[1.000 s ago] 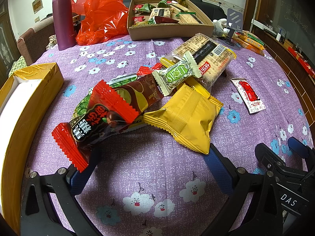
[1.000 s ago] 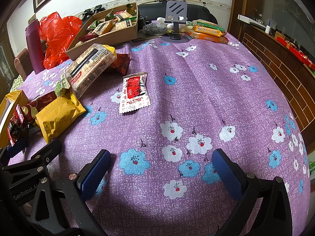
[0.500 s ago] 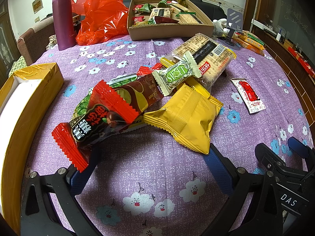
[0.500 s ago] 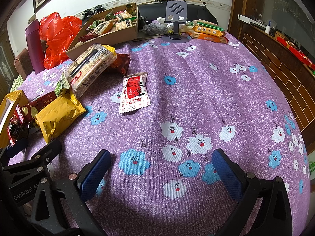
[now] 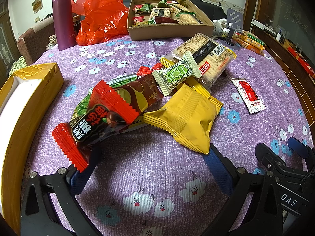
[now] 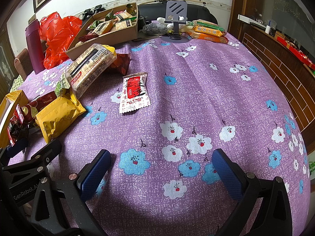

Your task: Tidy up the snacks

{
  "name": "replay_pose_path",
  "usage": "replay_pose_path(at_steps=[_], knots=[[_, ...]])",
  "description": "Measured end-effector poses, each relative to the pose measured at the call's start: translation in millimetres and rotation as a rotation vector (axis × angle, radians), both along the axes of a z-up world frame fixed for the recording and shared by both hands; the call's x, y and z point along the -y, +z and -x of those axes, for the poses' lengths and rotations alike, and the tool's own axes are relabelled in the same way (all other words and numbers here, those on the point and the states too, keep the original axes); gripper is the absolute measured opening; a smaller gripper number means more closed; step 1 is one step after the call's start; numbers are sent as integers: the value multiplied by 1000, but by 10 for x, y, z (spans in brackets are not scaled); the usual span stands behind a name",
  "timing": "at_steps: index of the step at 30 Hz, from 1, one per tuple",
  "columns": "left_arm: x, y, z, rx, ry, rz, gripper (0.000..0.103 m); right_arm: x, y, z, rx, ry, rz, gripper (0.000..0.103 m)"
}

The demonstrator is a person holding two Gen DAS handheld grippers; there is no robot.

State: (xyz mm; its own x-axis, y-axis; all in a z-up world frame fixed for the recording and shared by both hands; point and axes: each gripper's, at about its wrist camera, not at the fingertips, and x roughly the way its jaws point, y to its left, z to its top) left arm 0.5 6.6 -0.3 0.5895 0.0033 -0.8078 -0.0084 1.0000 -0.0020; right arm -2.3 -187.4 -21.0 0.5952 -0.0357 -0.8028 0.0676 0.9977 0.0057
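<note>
**Snack heap dead ahead of the left tongs**

The left gripper (image 5: pixel 151 163) is spread wide over the purple cloth (image 5: pixel 149 177), pinching nothing; the right gripper (image 6: pixel 161 169) is likewise spread and empty, over bare cloth well to the side of the snacks.

The heap lies straight ahead of the left gripper and almost within its span; the red pack (image 5: pixel 94 125) overhangs the left finger (image 5: pixel 86 169), its zigzag end touching or just above the pad, I cannot tell which; the yellow pack (image 5: pixel 187 116) points a corner at the right finger (image 5: pixel 216 169). The red pack's long axis runs aslant, from near-left up toward the far right, so it lies across the jaws and not along them. Behind these sit a brown pack (image 5: pixel 141 94), a green wafer (image 5: pixel 175 74) and a cracker sleeve (image 5: pixel 204 55), piled on one another.

A red sachet (image 6: pixel 134 93) lies alone and flat, ahead and left of the right gripper, long axis roughly along its line of sight; it also lies to the right of the left gripper, and neither arm is plainly the nearer.

Two likely goals: the yellow box (image 5: pixel 25 106) just left of the heap, and the tray (image 5: pixel 169 31) at the far edge, already holding snacks. My judgement: the left arm is plainly nearer the heap, and the red pack is its readiest pick, needing a turn of the wrist to meet it squarely.
</note>
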Motion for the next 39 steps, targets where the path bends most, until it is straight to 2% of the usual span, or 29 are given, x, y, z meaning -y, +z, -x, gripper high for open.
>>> replay_pose_path(at_steps=[15,30,39], knots=[[4,4,33,-6,-24,-3,103,0,0,0,0,0,0,103],[67,20,102,-35,-123,-8,103,-9,6,3,-3,6,2,103],[54,37,235,-69,-198,4,103,-10,15,-49,-56,32,-1,103]])
